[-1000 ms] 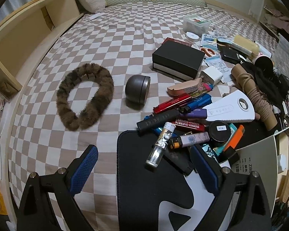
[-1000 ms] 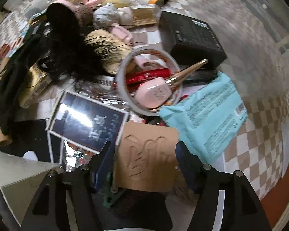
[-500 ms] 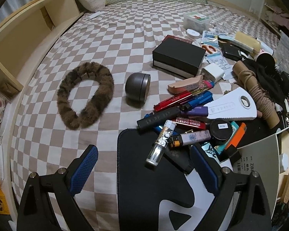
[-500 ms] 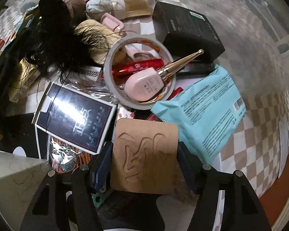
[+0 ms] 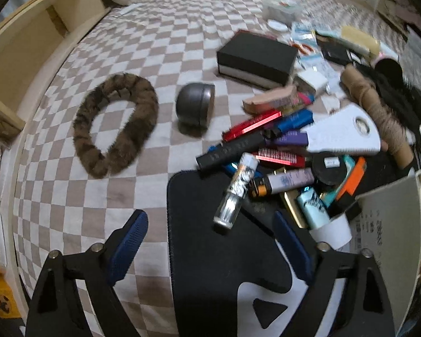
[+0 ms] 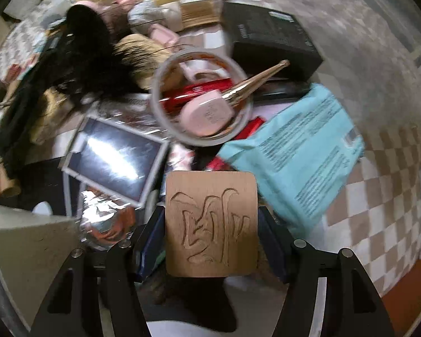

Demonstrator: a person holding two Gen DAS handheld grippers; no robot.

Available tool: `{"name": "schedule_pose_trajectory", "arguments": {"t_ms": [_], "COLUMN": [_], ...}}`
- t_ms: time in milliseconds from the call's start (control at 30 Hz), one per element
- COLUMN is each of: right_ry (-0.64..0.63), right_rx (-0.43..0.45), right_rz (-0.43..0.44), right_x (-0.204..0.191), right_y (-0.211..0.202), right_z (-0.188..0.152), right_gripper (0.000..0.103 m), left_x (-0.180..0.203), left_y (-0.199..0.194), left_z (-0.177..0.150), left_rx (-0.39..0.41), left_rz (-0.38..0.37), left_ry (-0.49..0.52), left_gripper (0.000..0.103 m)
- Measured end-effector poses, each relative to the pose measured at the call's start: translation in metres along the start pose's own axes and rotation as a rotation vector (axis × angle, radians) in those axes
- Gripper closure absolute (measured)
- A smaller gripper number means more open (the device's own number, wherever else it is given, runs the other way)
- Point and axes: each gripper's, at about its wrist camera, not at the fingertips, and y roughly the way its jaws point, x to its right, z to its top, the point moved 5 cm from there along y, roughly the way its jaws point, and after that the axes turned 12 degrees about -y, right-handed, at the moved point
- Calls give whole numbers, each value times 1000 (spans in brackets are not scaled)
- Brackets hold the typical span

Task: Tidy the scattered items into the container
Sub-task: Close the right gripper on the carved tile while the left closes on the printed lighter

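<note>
right gripper (image 6: 212,233): we pinch the carved wooden tile (image 6: 211,226) above the clutter.
left gripper (image 5: 210,241): fingers spread, holding nothing.
container: grey box (image 6: 25,241) beside us.
risk: we judge the tile may slip, being gripped only by its edges.

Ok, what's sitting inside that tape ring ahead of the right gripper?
Inside the tape ring: a pink case, a red tube and a gold pointed pen leaning over its rim. Whatever lies beneath them is covered.

Each claw, left claw (image 5: 210,241) and right claw (image 6: 210,230), has black angular arms, silver round screws, and blue textured finger pads (image 5: 127,241).
</note>
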Motion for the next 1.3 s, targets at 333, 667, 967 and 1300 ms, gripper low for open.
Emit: {"name": "schedule_pose_trajectory", "arguments": {"t_ms": [333, 667, 967, 1300], "right_ry": [-38, -60, -60, -164], "right_rx": [-11, -16, -17, 6], "right_rz": [17, 3, 2, -48], "right_x": [-9, -11, -12, -32], "right_y": [3, 5, 6, -2], "right_z": [0, 7, 14, 30], "right_gripper": [38, 38, 38, 38], "left_x": [19, 17, 15, 4], "left_y": [21, 39, 47, 42], "left_z": [-1, 7, 15, 13], "left_rx": [10, -12, -95, -123], "left_rz": [99, 83, -46, -57], "left_ry": [137, 89, -67, -136], "left_gripper": [41, 43, 74, 84]}}
